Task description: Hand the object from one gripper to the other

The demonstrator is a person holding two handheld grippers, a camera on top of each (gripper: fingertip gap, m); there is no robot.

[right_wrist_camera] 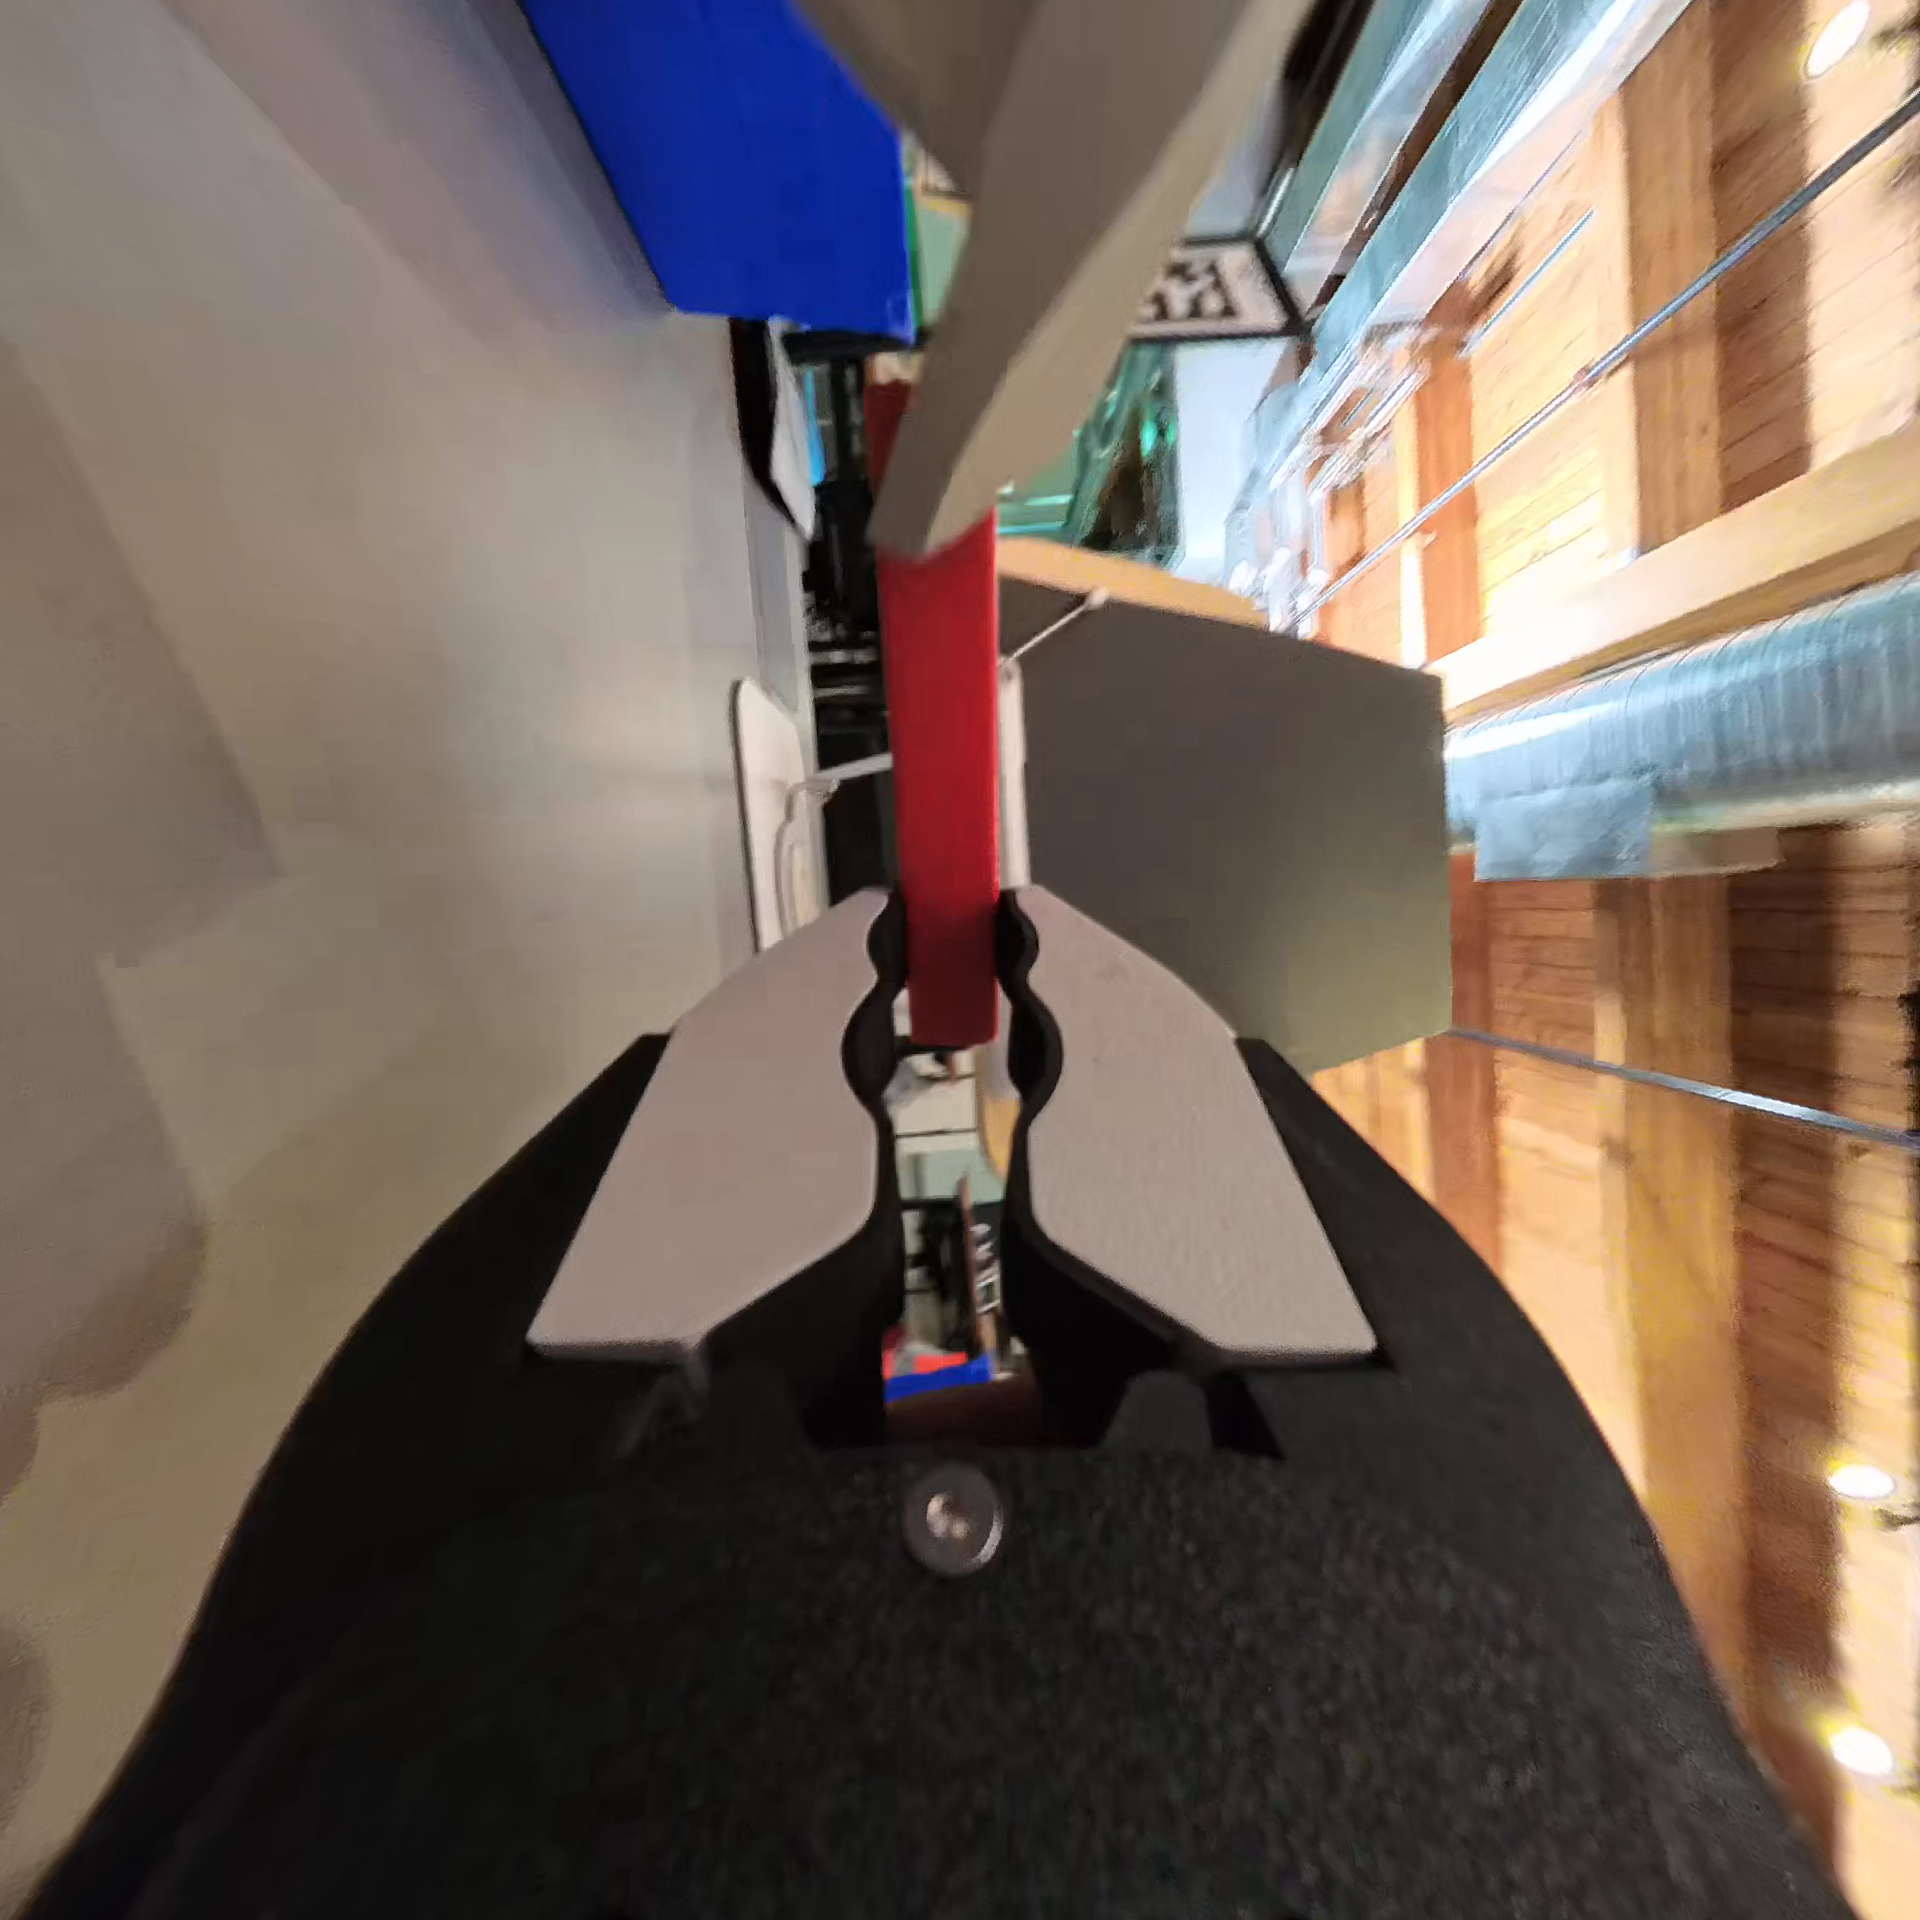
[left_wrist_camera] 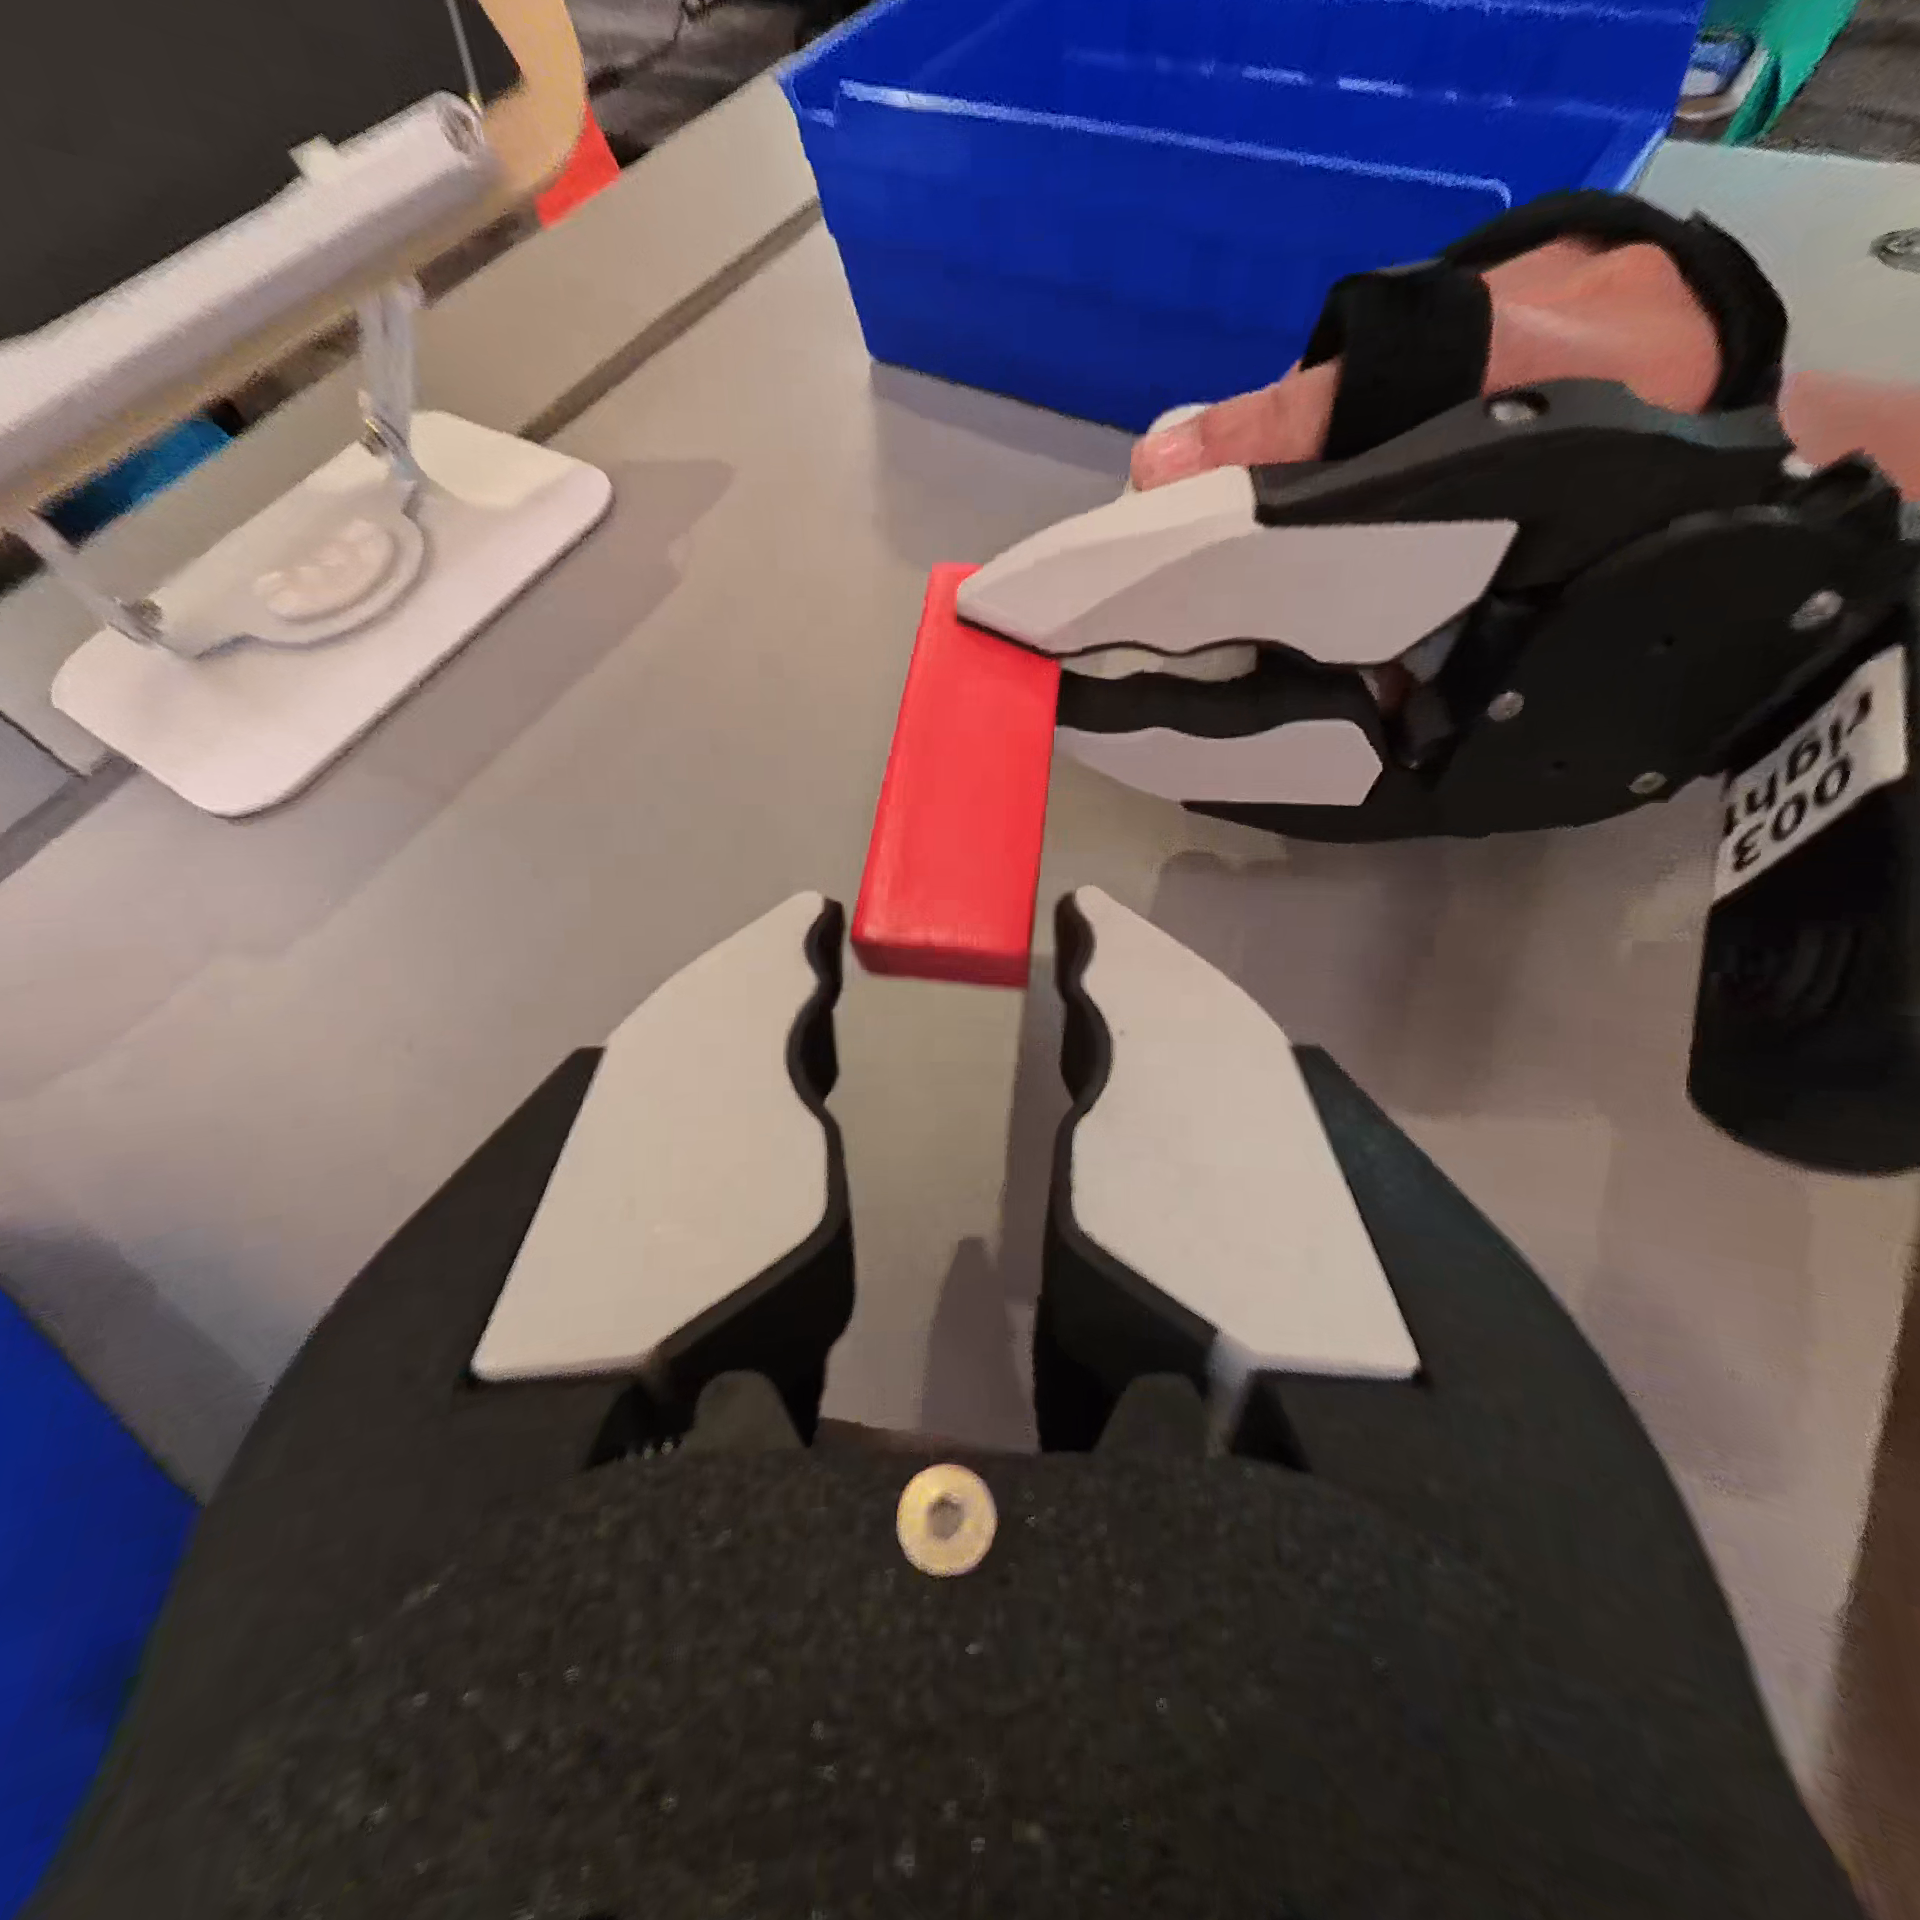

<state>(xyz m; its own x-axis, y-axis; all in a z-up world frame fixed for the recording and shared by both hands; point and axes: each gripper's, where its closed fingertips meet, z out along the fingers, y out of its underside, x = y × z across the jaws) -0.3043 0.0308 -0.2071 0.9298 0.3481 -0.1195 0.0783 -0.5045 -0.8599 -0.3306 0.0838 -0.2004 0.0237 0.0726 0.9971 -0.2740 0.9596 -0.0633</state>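
A flat red block (left_wrist_camera: 961, 769) hangs above the grey table (left_wrist_camera: 520, 883). My right gripper (left_wrist_camera: 1023, 665) comes in from the right, rolled on its side, and is shut on the block's far end. In the right wrist view the right gripper (right_wrist_camera: 948, 904) clamps the block (right_wrist_camera: 940, 727) edge-on. My left gripper (left_wrist_camera: 945, 902) is open. The block's near end sits level with its fingertips, with a small gap on each side. One left finger (right_wrist_camera: 1018, 260) shows at the top of the right wrist view, beside the block.
A blue bin (left_wrist_camera: 1143, 208) stands at the back of the table, also in the right wrist view (right_wrist_camera: 748, 156). A white stand (left_wrist_camera: 332, 623) holding a grey panel sits at the left. A gloved hand (left_wrist_camera: 1507, 332) holds the right gripper. My right fingertips sit around 6 centimeters from my left ones.
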